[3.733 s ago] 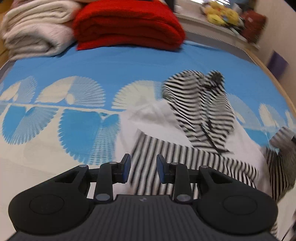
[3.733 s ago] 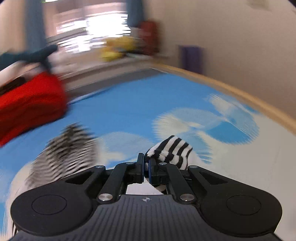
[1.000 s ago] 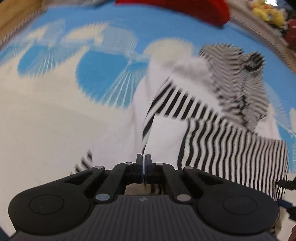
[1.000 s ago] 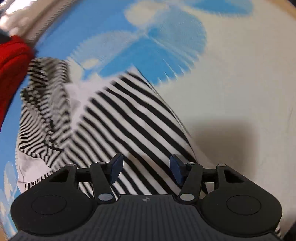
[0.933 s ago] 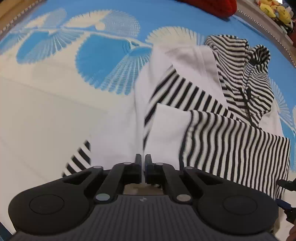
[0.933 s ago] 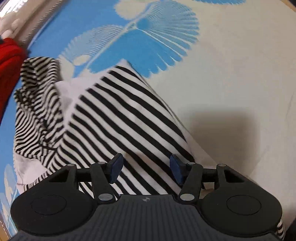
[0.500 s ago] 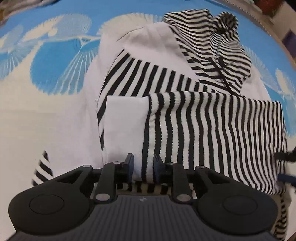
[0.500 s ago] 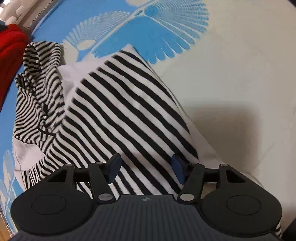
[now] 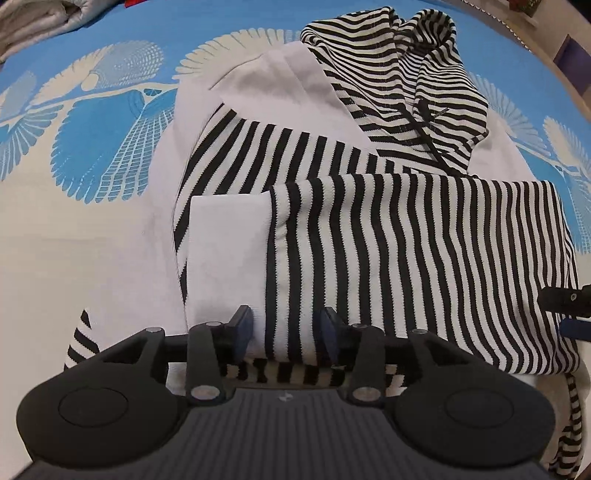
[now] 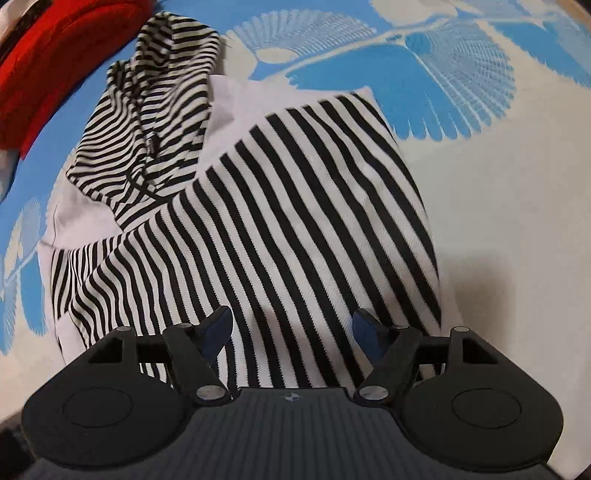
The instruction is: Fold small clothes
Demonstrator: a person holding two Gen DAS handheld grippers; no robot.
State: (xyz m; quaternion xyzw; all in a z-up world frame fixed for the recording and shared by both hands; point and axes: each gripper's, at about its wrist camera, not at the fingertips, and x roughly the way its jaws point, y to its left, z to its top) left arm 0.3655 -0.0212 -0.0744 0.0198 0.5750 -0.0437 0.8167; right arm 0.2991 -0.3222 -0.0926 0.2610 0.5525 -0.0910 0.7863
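Observation:
A small black-and-white striped hooded top (image 9: 406,251) lies on the blue and cream patterned bedcover (image 9: 74,229). Both sleeves are folded across its white body, and the white cuff (image 9: 225,251) lies on the left. The striped hood (image 9: 399,77) points away from me. My left gripper (image 9: 286,332) is open just above the near edge of the folded sleeve, holding nothing. In the right wrist view the same top (image 10: 280,236) fills the middle, and my right gripper (image 10: 291,328) is wide open over it and empty. The right gripper's tip shows at the left view's right edge (image 9: 565,302).
A folded red blanket (image 10: 48,70) lies beyond the hood at the far left of the right wrist view. A pale folded blanket (image 9: 40,22) sits at the top left corner of the left wrist view. The bed's edge (image 9: 546,55) runs along the far right.
My left gripper has opened and let go of the sleeve it pinched a second ago, leaving it flat across the top. My right gripper stayed open over the garment.

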